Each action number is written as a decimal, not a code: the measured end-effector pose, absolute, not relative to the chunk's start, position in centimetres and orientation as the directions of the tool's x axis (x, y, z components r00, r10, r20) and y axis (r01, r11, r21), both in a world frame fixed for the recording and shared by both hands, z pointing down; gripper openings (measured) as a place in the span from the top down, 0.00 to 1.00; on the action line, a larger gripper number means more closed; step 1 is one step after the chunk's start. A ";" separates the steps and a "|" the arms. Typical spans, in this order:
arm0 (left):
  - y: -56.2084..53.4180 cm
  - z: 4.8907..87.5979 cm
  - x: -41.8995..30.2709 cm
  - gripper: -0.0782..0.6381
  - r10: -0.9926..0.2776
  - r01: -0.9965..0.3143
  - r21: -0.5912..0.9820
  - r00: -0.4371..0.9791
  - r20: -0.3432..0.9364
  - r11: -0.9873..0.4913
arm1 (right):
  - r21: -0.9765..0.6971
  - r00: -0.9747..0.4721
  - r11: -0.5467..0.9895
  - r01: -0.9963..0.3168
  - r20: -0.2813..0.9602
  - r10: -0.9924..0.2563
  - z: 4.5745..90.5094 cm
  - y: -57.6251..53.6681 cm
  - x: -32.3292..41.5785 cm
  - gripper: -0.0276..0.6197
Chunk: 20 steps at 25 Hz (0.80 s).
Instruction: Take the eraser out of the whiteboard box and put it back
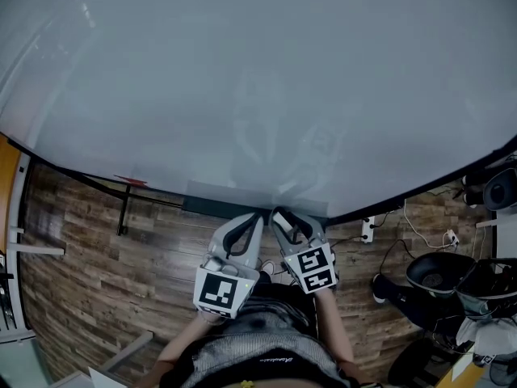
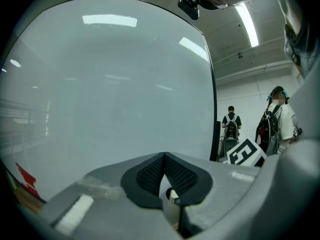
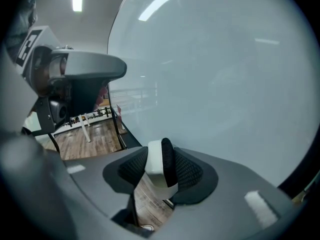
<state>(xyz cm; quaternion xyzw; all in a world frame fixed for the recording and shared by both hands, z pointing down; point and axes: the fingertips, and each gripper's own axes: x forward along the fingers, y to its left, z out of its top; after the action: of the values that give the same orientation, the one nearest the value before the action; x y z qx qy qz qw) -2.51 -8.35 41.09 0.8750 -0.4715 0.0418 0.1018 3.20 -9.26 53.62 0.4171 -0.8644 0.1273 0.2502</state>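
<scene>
A white eraser (image 3: 155, 165) with a black felt side stands on edge between the pads of my right gripper (image 3: 161, 156), which is shut on it. In the head view my right gripper (image 1: 284, 217) and my left gripper (image 1: 250, 220) sit side by side at the whiteboard's (image 1: 258, 79) lower edge. Just above their tips a pale, see-through box (image 1: 242, 192) sits against the board. My left gripper (image 2: 164, 156) has its pad tips touching and holds nothing. A small pale piece shows below its pads; what it is I cannot tell.
The big whiteboard fills most of every view, with a small red mark (image 1: 132, 181) near its lower left. Below it are the wooden floor (image 1: 89, 265) and a black stand leg (image 1: 123, 212). A power strip (image 1: 367, 229) and dark equipment (image 1: 440, 275) lie at the right. Two people with backpacks (image 2: 231, 126) stand beyond the board.
</scene>
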 end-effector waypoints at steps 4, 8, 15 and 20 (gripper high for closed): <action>-8.1 40.9 -2.5 0.89 -0.814 -0.831 0.135 0.556 0.167 -0.539 | 0.000 -0.522 0.622 -0.783 0.543 -0.658 53.2 -9.2 3.0 0.70; -7.6 40.6 -2.4 0.89 -0.815 -0.831 0.135 0.556 0.163 -0.540 | 0.010 -0.519 0.622 -0.783 0.540 -0.662 52.8 -8.8 3.1 0.70; -7.3 40.5 -2.4 0.89 -0.812 -0.828 0.132 0.561 0.161 -0.545 | 0.015 -0.522 0.620 -0.785 0.522 -0.674 51.5 -8.7 3.1 0.70; -6.9 40.6 -2.4 0.89 -0.811 -0.826 0.122 0.564 0.159 -0.550 | 0.023 -0.521 0.616 -0.788 0.507 -0.686 50.4 -8.4 3.2 0.71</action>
<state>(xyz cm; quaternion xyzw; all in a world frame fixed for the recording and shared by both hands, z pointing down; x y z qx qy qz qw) -2.44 -6.90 40.62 0.8794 -0.4652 0.0419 0.0918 3.18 -8.38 50.41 0.4255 -0.8658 0.1051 0.2414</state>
